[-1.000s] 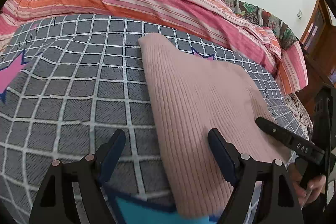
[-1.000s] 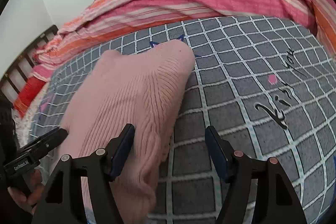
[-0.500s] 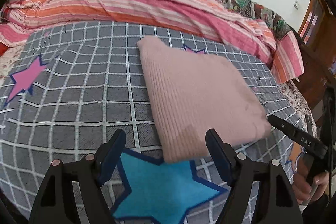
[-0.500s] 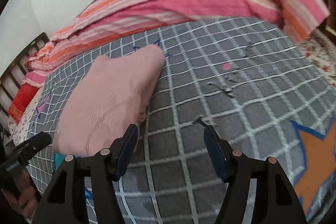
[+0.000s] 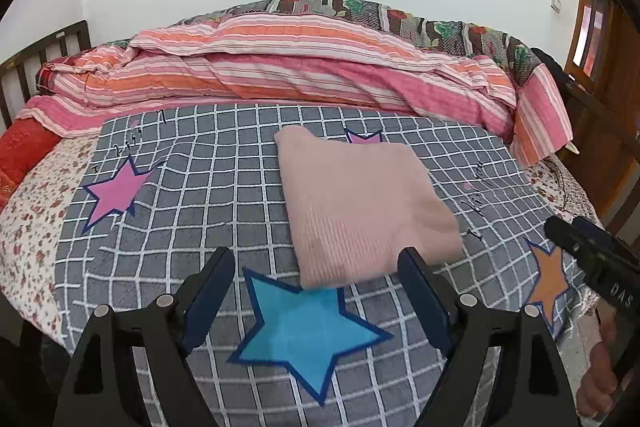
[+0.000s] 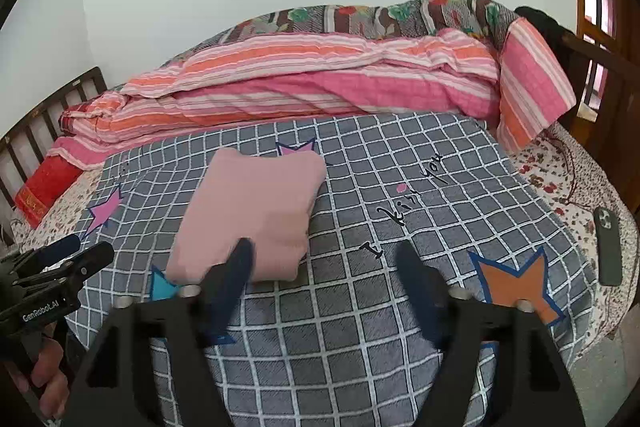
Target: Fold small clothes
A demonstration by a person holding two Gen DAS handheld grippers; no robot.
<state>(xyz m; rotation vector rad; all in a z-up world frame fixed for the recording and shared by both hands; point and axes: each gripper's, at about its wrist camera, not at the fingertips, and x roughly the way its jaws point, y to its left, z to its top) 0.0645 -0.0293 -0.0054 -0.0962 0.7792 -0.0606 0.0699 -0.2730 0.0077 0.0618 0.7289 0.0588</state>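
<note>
A folded pink knit garment lies flat on the grey checked blanket with coloured stars. My left gripper hovers above the blanket's near part, over a blue star, its jaws opening with nothing between them. The garment's near edge lies just beyond its fingertips. My right gripper hangs to the right of the garment, jaws opening and empty, its left finger overlapping the garment's corner in the picture. Each gripper shows at the edge of the other's view, held by a hand.
A striped pink and orange quilt is bunched along the far side of the bed. A dark phone lies on the floral sheet at the right edge. Wooden bed rails stand at left, a wooden door at right.
Both grippers have pulled back and up from the folded garment, which now lies farther off and released. The right gripper's jaws have widened.
</note>
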